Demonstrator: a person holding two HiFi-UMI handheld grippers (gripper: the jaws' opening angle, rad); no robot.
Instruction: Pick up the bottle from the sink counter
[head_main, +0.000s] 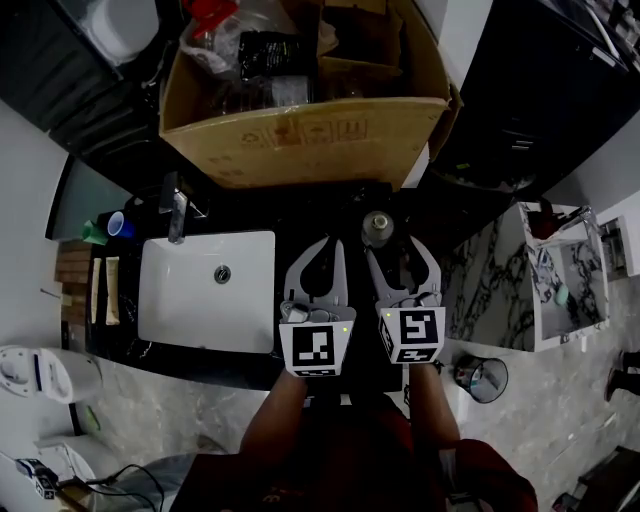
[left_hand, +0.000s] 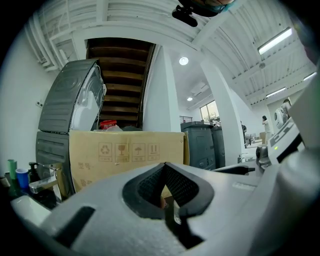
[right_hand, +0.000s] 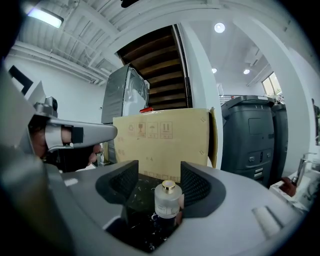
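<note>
A small frosted glass bottle (head_main: 376, 228) with a gold cap stands upright on the black sink counter (head_main: 250, 365), right of the white sink. My right gripper (head_main: 399, 250) reaches toward it from the near side. In the right gripper view the bottle (right_hand: 167, 201) stands between the two dark pads, closer to the right one, and my right gripper (right_hand: 160, 186) is open with neither pad pressing on it. My left gripper (head_main: 324, 246) hovers just left of the bottle; its fingers meet at the tip. In its own view the left gripper (left_hand: 167, 197) is shut on nothing.
A large cardboard box (head_main: 300, 130) full of items stands right behind the bottle. The white sink (head_main: 205, 290) with its faucet (head_main: 178, 215) lies to the left, with a blue cup (head_main: 118, 225) beyond it. A marble surface (head_main: 490, 290) and a waste bin (head_main: 480, 378) are to the right.
</note>
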